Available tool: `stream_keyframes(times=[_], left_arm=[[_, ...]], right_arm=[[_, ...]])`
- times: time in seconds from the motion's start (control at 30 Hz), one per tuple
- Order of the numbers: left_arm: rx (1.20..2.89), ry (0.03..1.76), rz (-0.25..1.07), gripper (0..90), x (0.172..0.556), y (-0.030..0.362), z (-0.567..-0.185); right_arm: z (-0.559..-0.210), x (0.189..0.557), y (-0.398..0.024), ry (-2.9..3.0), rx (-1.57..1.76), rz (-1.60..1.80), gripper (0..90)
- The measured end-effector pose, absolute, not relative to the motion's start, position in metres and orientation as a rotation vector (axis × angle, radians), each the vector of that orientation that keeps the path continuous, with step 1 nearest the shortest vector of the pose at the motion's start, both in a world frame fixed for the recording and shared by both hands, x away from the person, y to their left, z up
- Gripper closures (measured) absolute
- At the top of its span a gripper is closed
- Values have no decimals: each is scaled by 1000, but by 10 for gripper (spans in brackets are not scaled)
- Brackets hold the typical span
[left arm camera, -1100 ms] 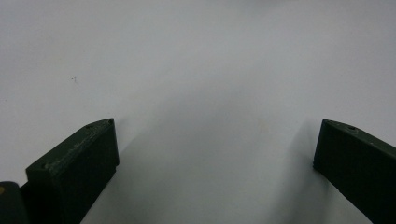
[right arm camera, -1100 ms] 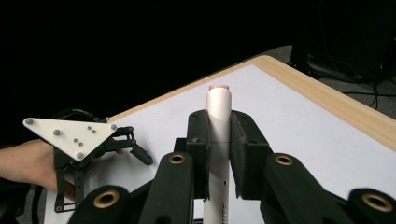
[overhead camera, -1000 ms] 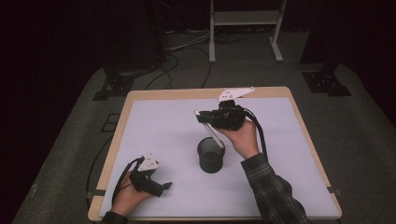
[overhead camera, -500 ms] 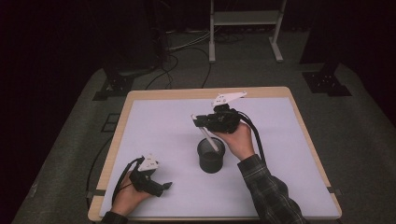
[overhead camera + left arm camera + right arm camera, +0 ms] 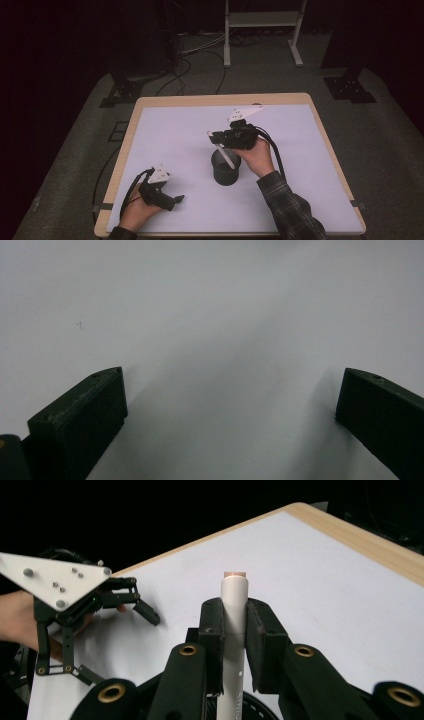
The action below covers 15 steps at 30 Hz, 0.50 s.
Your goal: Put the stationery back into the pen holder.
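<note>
Putting a white pen into the black cup.

The right hand-held gripper was clamped on the white pen, which was tilted, with its lower end seemingly inside the rim of the black cup at the middle of the worktop. The left hand-held gripper rested open and empty, well apart. Next, I think, the pen should sink deeper before release.

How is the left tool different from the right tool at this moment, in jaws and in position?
The left tool has its black jaws wide apart with nothing between them; the right tool is shut on a white cylindrical marker. The left tool rests low near the white table's front edge; the right tool is raised above the dark round cup. Each carries a grey three-cornered plate.
</note>
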<state>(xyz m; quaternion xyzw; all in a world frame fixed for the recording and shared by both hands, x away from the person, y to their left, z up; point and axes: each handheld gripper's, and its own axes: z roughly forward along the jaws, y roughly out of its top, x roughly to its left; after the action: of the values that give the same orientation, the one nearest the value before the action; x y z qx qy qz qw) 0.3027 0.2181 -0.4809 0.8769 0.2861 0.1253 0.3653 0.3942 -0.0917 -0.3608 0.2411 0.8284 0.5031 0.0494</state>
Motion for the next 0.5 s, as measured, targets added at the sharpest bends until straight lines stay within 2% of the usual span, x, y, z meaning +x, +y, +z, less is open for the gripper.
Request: stream_keyframes(times=[0.5], left_arm=[[2260, 733, 324, 0, 303, 218, -481]], right_arm=[[-377, 388, -98, 2560, 732, 1485, 774]])
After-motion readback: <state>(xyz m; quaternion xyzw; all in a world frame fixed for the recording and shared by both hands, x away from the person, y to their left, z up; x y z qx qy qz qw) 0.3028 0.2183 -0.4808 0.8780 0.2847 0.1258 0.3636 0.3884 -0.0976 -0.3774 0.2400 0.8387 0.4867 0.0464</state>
